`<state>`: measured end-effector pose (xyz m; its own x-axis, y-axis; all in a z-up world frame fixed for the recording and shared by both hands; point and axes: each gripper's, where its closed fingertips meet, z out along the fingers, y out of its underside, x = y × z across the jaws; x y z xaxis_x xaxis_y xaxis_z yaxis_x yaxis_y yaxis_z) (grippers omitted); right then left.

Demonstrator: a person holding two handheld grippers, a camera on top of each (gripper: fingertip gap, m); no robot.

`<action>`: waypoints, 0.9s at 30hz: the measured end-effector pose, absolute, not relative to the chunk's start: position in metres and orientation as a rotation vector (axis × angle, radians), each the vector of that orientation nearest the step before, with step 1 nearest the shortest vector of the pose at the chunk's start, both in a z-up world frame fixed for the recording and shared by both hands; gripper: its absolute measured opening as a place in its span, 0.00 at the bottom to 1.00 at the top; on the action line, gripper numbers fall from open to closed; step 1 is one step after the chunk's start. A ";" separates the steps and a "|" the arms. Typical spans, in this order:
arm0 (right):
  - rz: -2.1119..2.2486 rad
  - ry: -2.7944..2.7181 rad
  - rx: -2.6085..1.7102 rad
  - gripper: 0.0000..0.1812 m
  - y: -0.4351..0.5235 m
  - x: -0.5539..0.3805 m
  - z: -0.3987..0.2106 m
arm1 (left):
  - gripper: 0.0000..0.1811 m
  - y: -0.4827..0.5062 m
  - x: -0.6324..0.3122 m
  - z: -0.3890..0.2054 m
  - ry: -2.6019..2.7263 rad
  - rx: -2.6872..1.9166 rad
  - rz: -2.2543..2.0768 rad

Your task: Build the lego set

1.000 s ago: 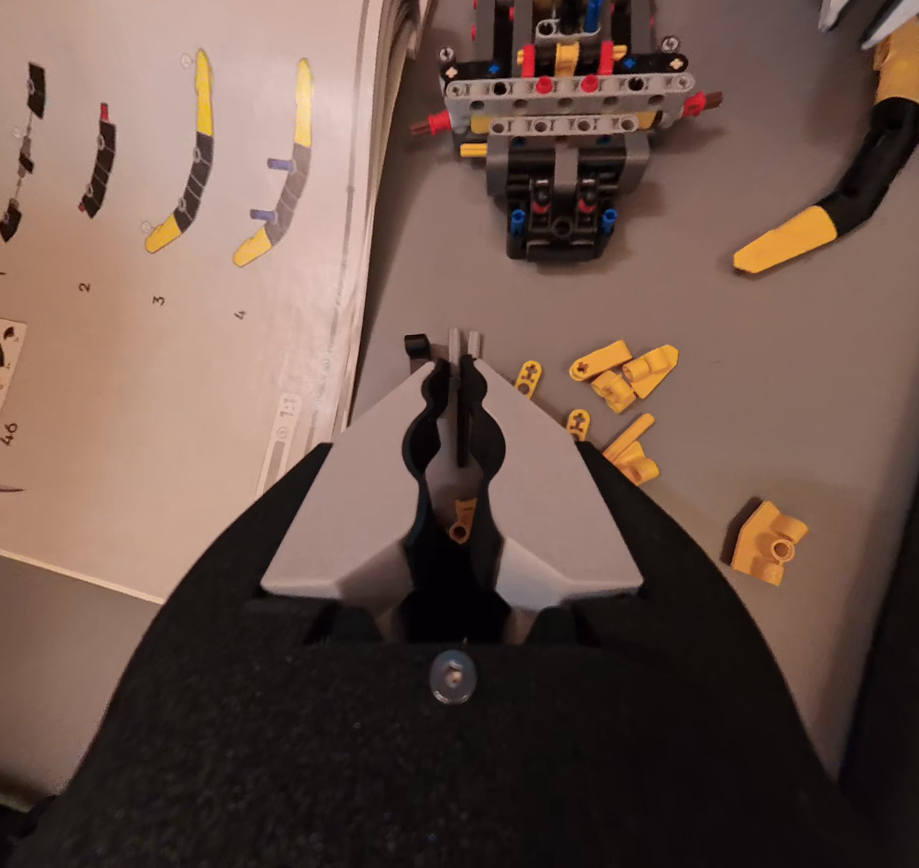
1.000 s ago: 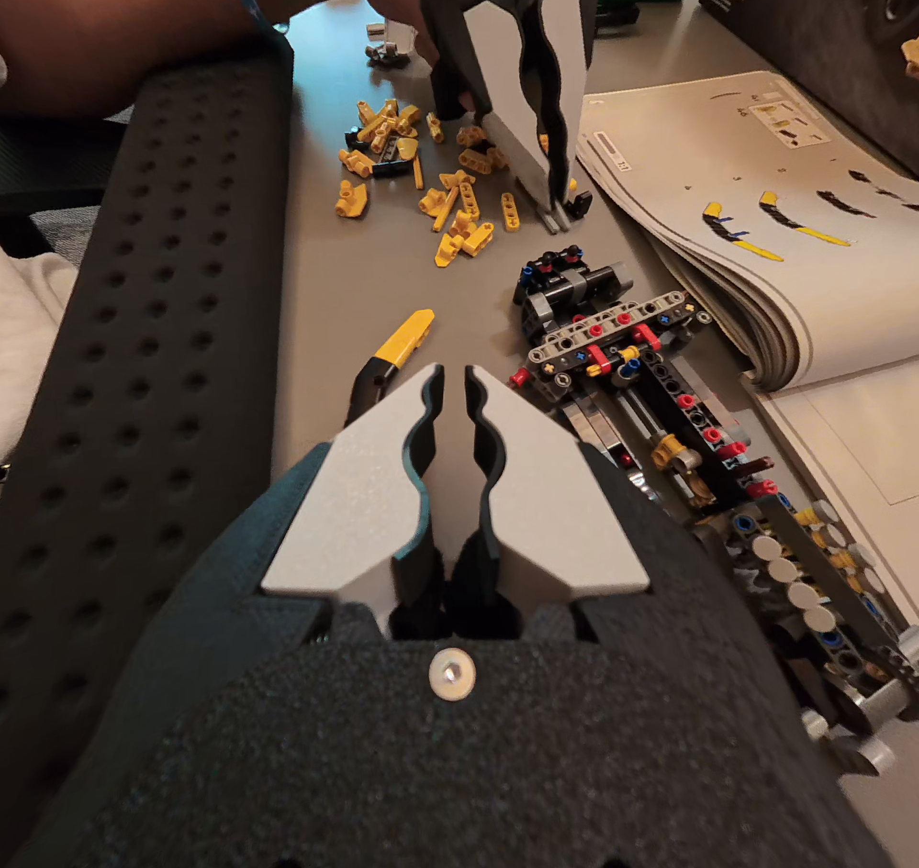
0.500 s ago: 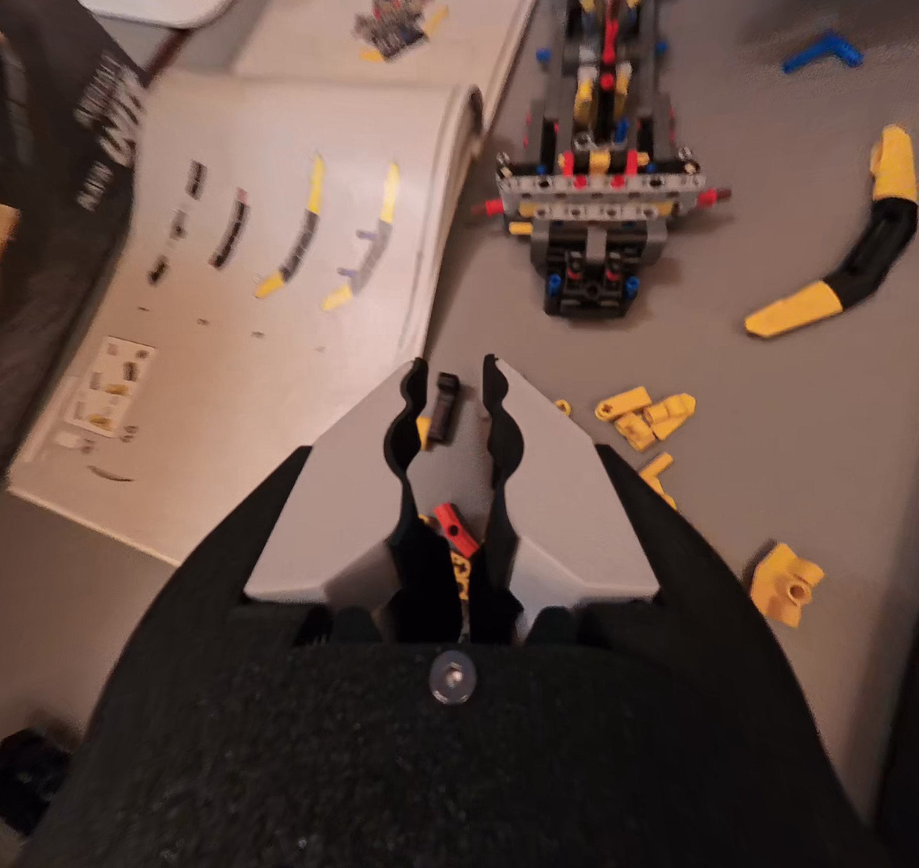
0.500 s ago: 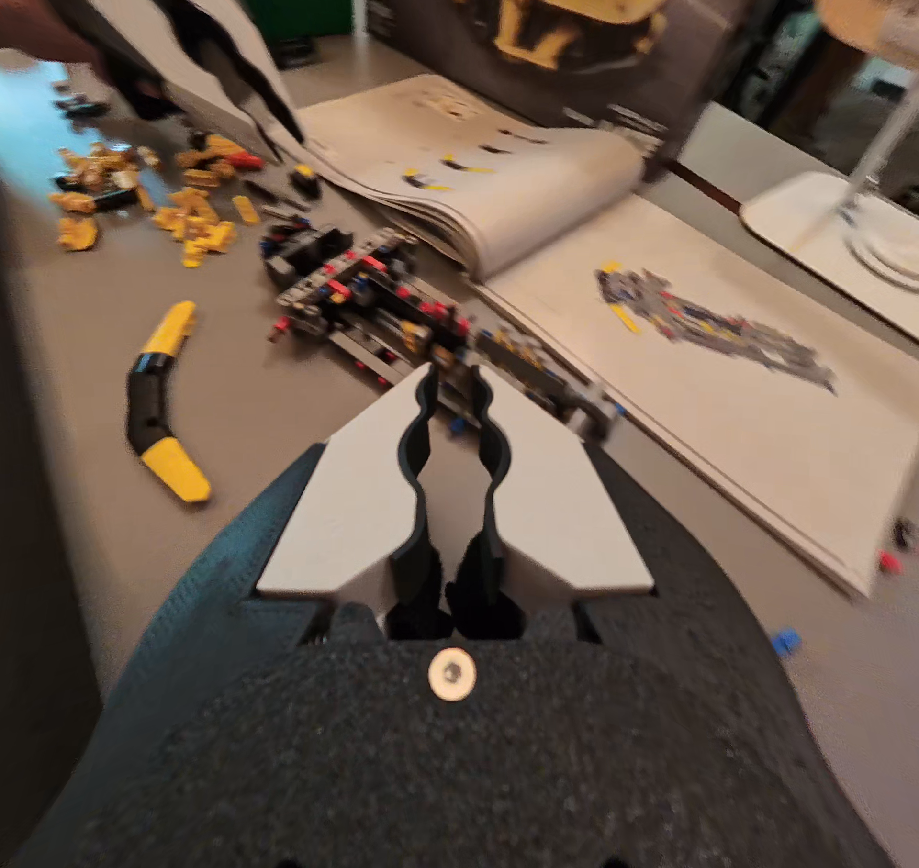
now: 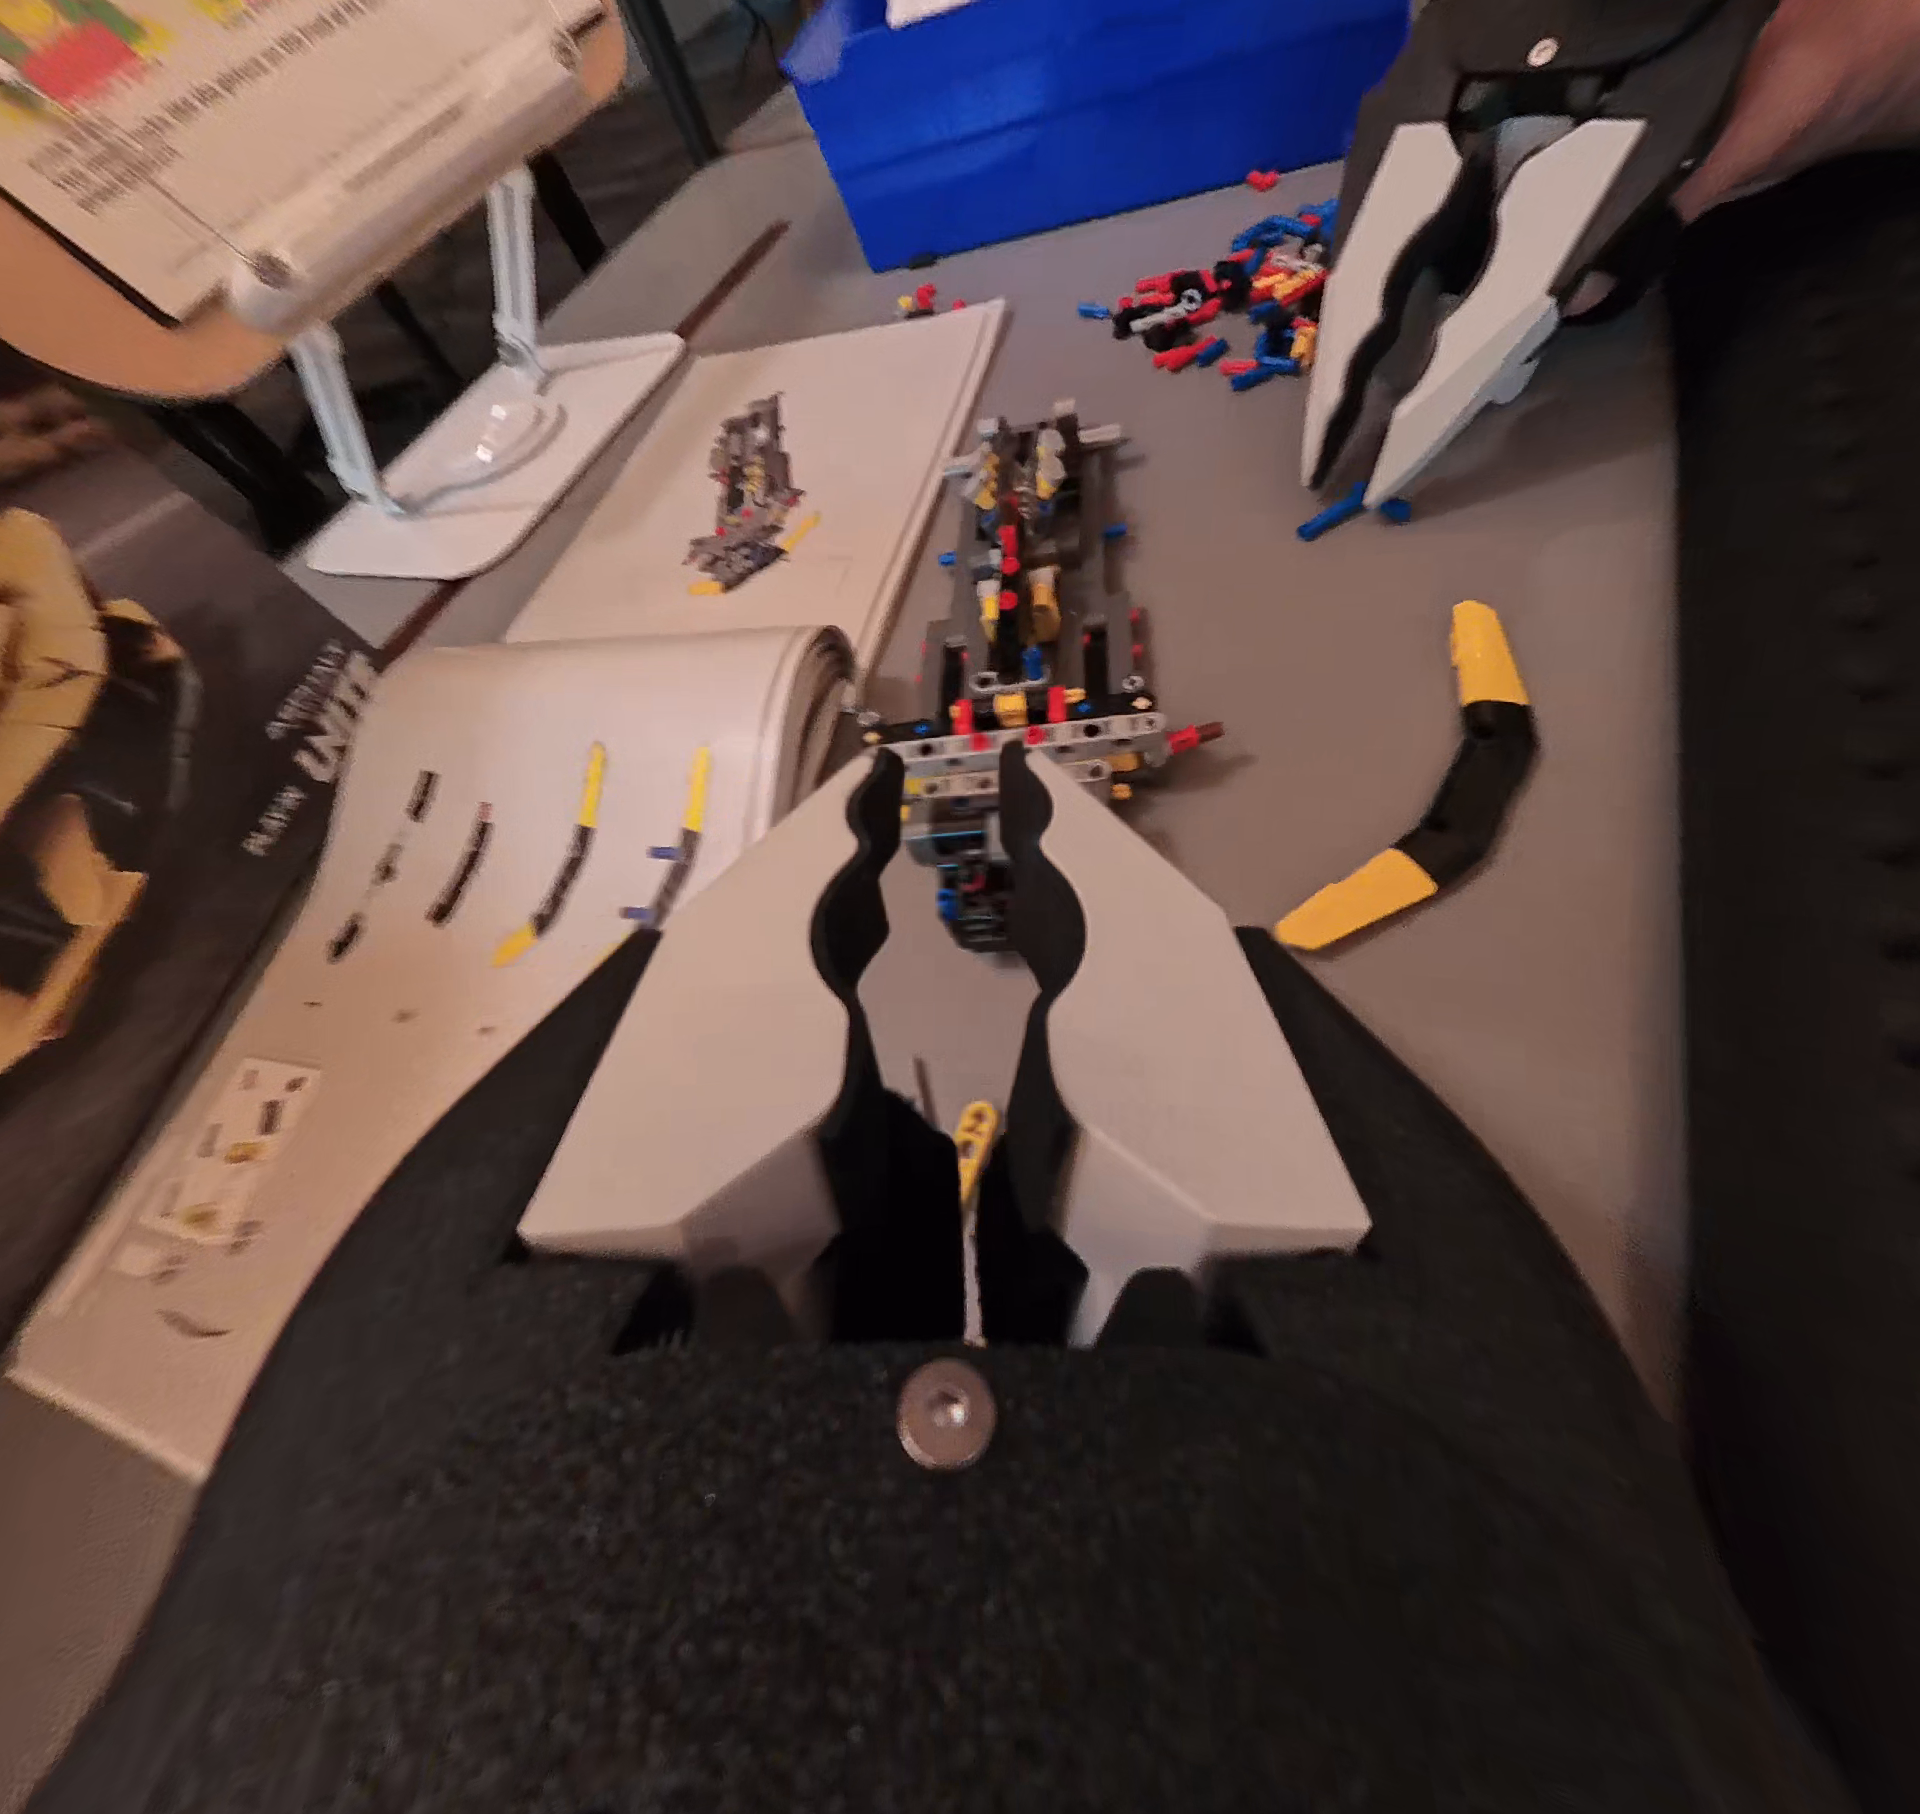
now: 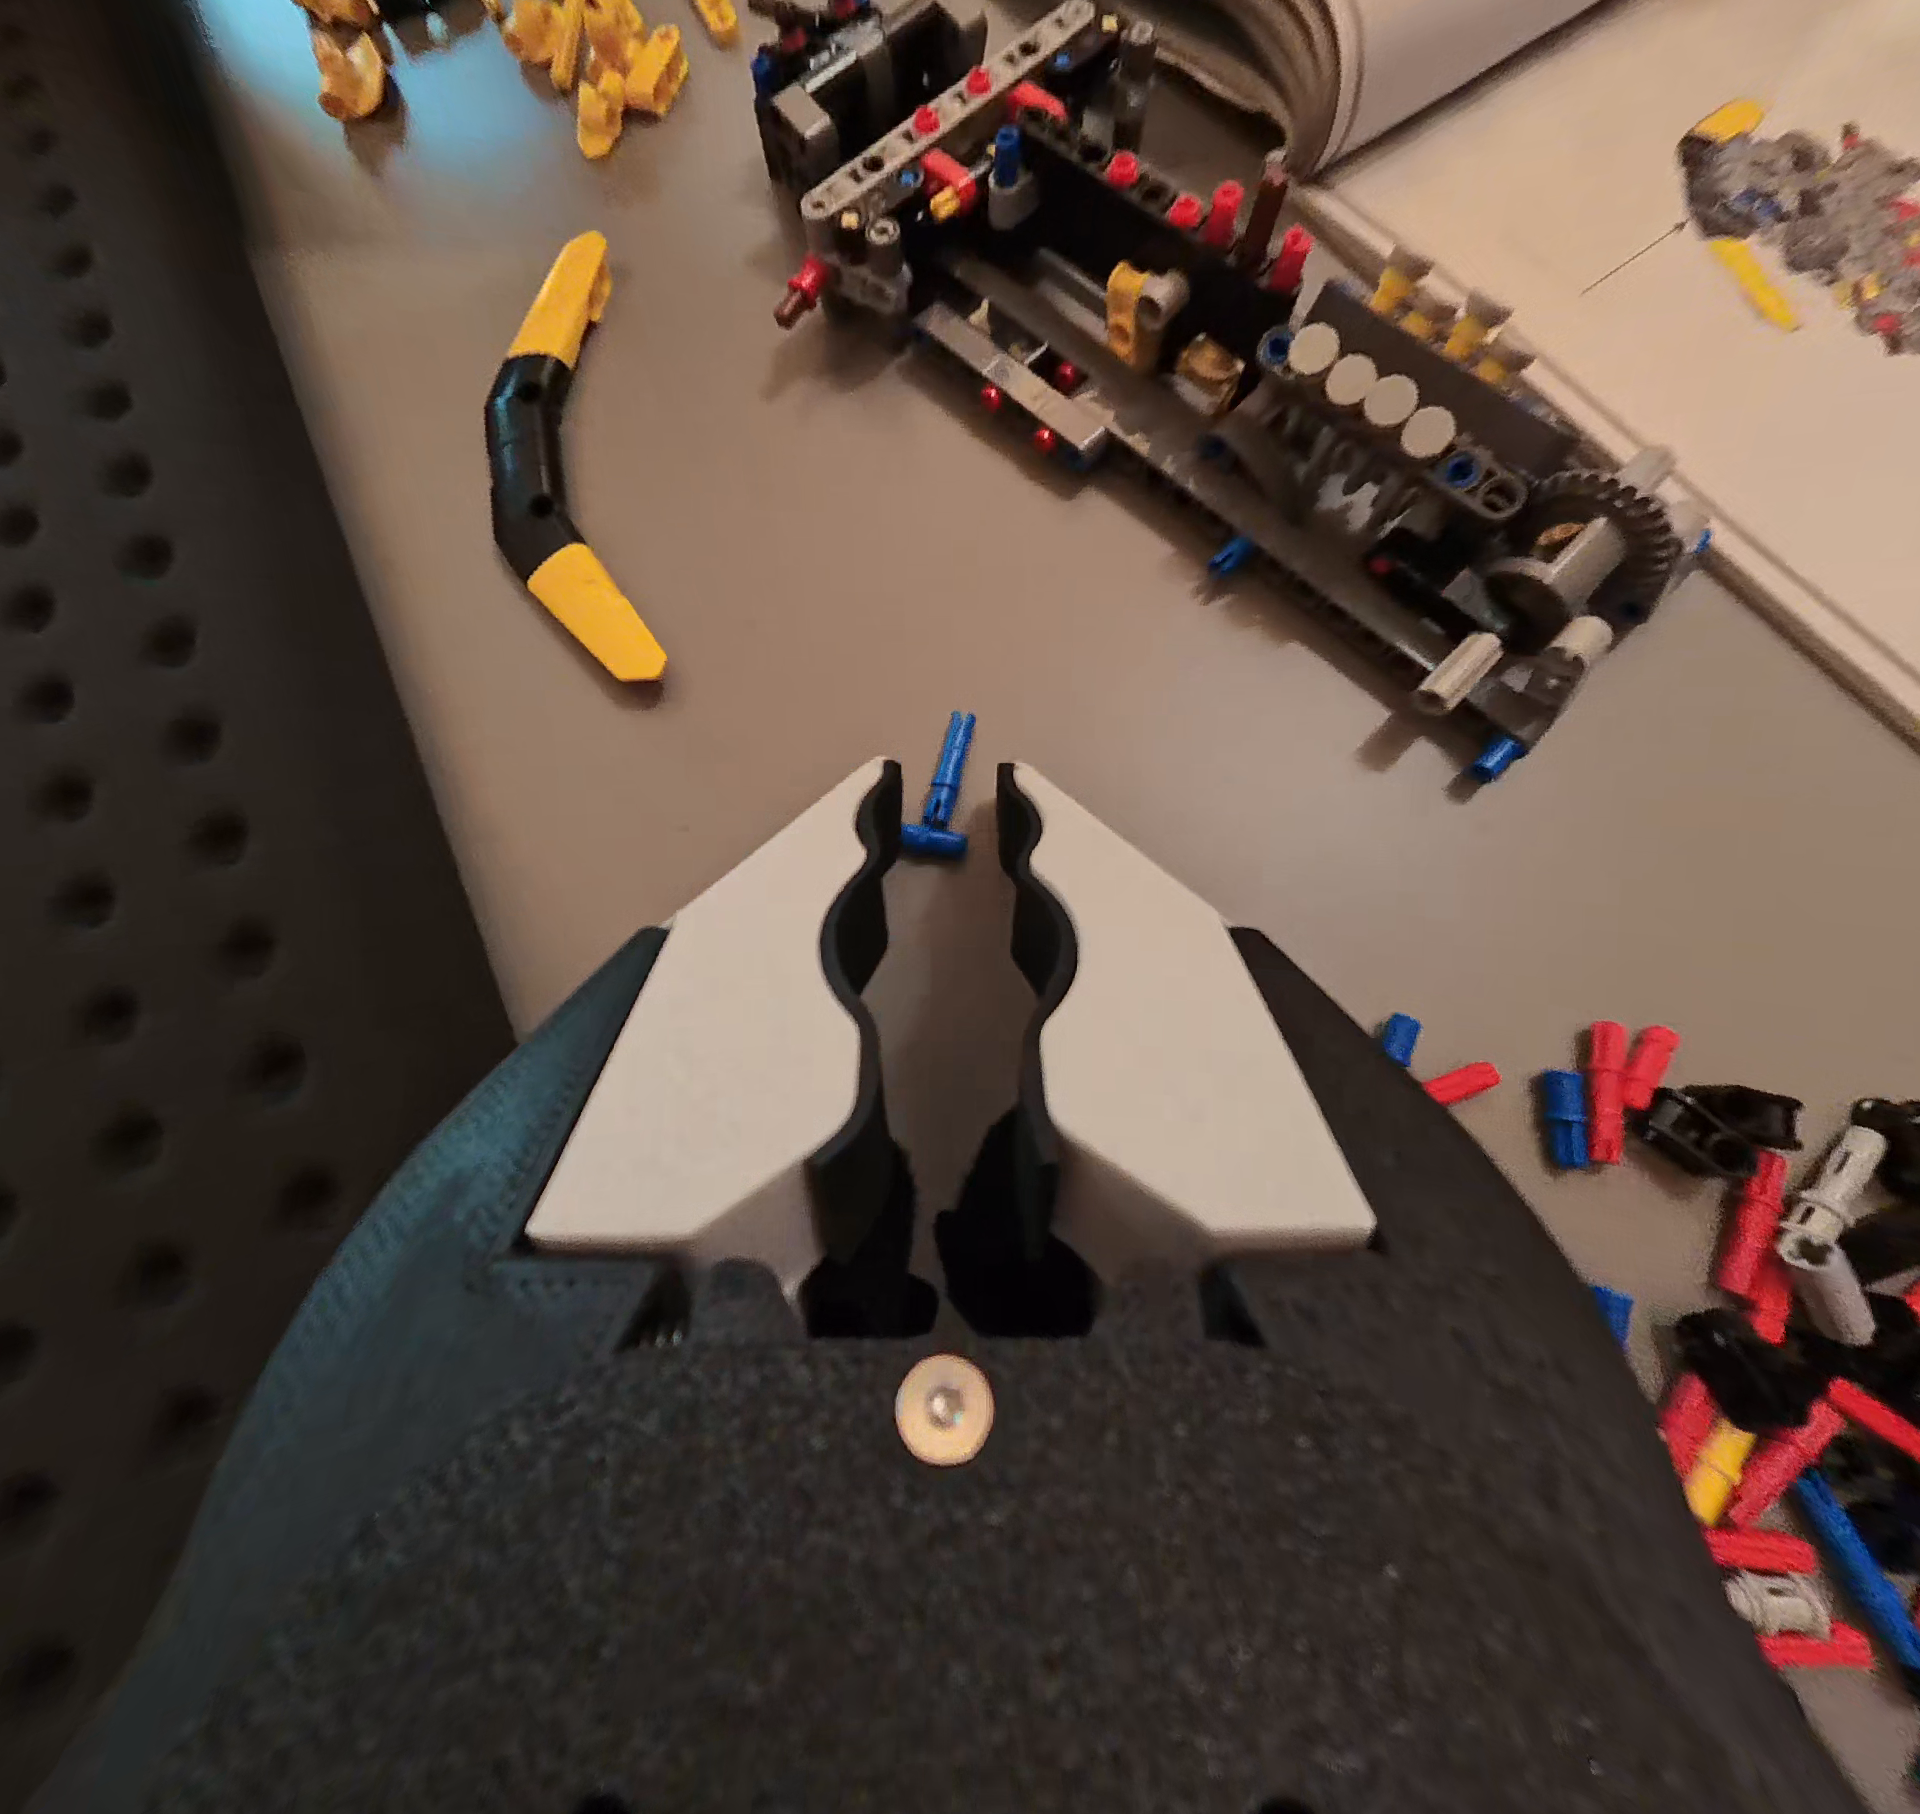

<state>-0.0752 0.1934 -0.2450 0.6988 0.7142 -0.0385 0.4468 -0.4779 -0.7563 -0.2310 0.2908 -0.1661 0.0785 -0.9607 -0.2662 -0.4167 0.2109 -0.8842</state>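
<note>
Left wrist view: the left gripper (image 5: pixel 943 777) is hanging above the grey surface (image 5: pixel 1351 1016) with its jaws parted by a narrow gap and nothing clamped at the tips; a small yellow piece (image 5: pixel 975 1136) is showing deep between the fingers, and I cannot tell whether it is touching them. Just past the tips the half-built lego chassis (image 5: pixel 1023 663) is lying lengthwise, beside the open instruction booklet (image 5: pixel 540 829). To its right a curved black-and-yellow part (image 5: pixel 1449 808) is resting apart from it. Only this view is showing the blue bin (image 5: pixel 1091 91) at the far edge, holding something white that cannot be identified, a white stand (image 5: pixel 488 434) carrying a printed sheet, the dark set box (image 5: pixel 114 808) at the left, and the right gripper (image 5: pixel 1351 491) pointing down with its tips near a blue pin (image 5: pixel 1330 512), a loose pile of red, blue and black pieces (image 5: pixel 1226 310) behind it.

Right wrist view: the right gripper (image 6: pixel 943 777) is standing narrowly open, holding nothing, with a blue pin (image 6: pixel 943 782) lying on the surface (image 6: pixel 935 569) between its tips. This view alone is showing the chassis (image 6: pixel 1195 351) side-on with 4 pale round caps and a dark gear, a scatter of yellow pieces (image 6: pixel 592 29) at the far end, and a perforated black panel (image 6: pixel 135 621) along the left. The curved part (image 6: pixel 545 476) is lying left of the chassis; the mixed pile (image 6: pixel 1766 1297) is sitting at the right.
</note>
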 end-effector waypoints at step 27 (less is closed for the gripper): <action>0.769 -0.569 -1.720 0.02 0.227 -0.167 -0.148 | 0.02 0.222 -0.176 -0.152 1.369 -1.561 -1.387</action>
